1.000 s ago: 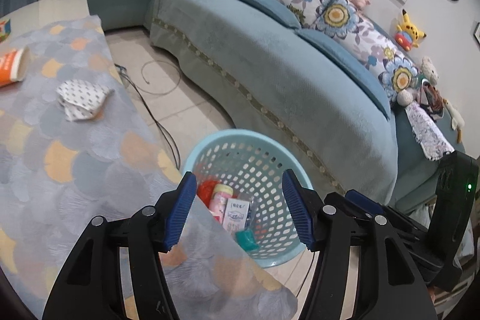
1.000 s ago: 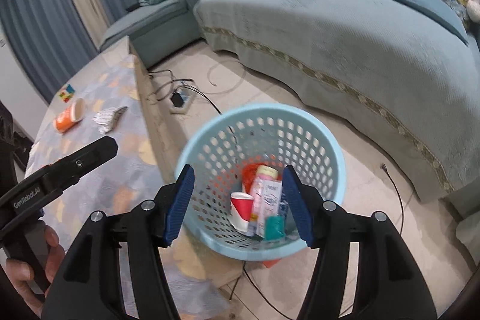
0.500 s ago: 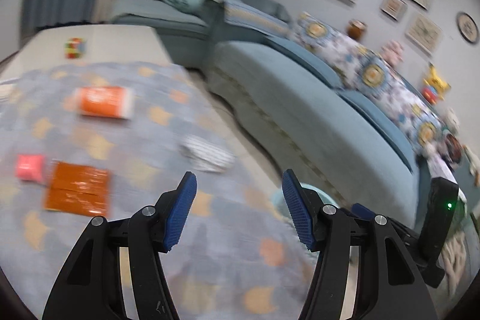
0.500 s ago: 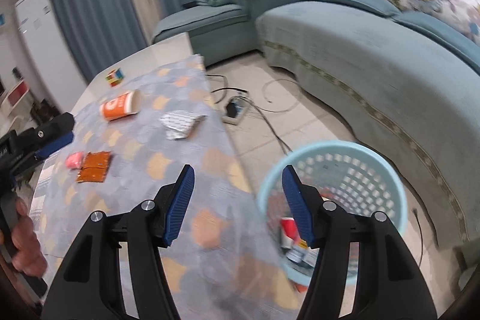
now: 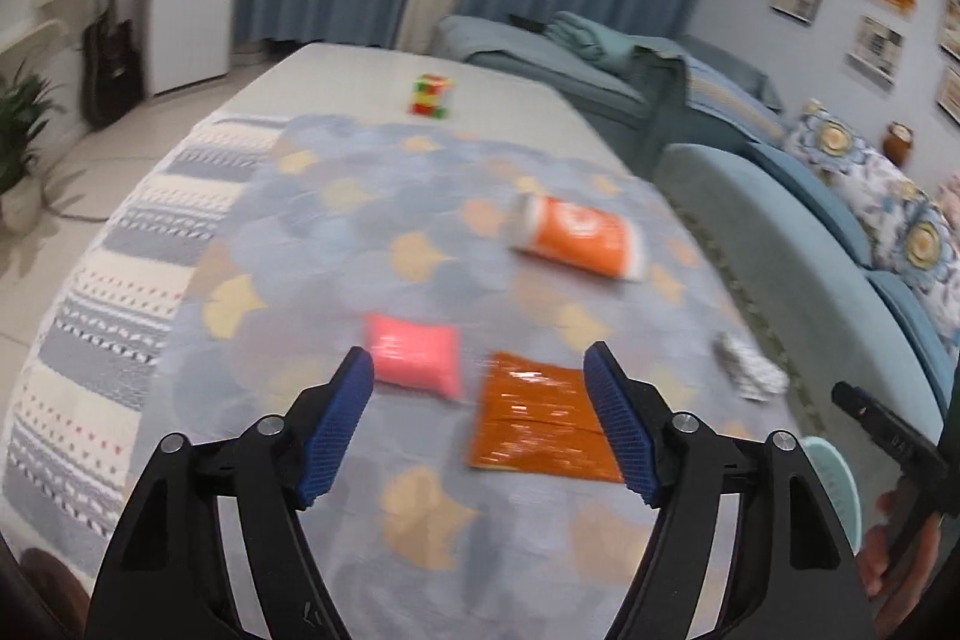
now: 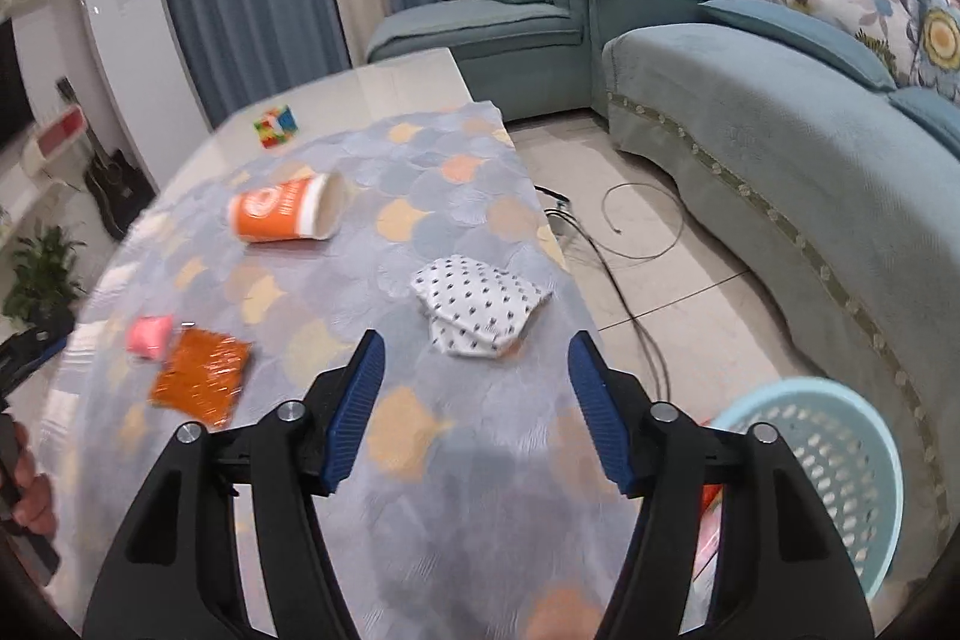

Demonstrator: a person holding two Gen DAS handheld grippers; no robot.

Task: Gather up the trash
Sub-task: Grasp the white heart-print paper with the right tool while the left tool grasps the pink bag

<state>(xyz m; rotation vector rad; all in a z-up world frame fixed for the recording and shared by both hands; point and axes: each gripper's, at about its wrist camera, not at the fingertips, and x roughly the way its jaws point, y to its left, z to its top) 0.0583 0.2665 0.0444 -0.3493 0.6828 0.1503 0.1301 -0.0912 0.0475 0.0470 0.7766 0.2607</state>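
Note:
My left gripper (image 5: 480, 424) is open and empty above the table, with a pink packet (image 5: 415, 361) and an orange foil wrapper (image 5: 540, 418) just ahead of it. An orange paper cup (image 5: 576, 244) lies on its side farther off. My right gripper (image 6: 471, 406) is open and empty, with a crumpled white dotted wrapper (image 6: 480, 304) just beyond its tips. The cup (image 6: 285, 211), the pink packet (image 6: 149, 336) and the orange wrapper (image 6: 201, 376) also show in the right wrist view. The light blue trash basket (image 6: 840, 466) stands on the floor at the right.
The table wears a grey-blue patterned cloth (image 6: 420, 460). A colourful cube (image 5: 431, 95) sits at its far end. A teal sofa (image 6: 780, 148) runs along the right. Cables (image 6: 630, 232) lie on the floor between table and sofa.
Both grippers have swung away from the basket and now face the table top. The trash on the table has come into close view. Both stay open.

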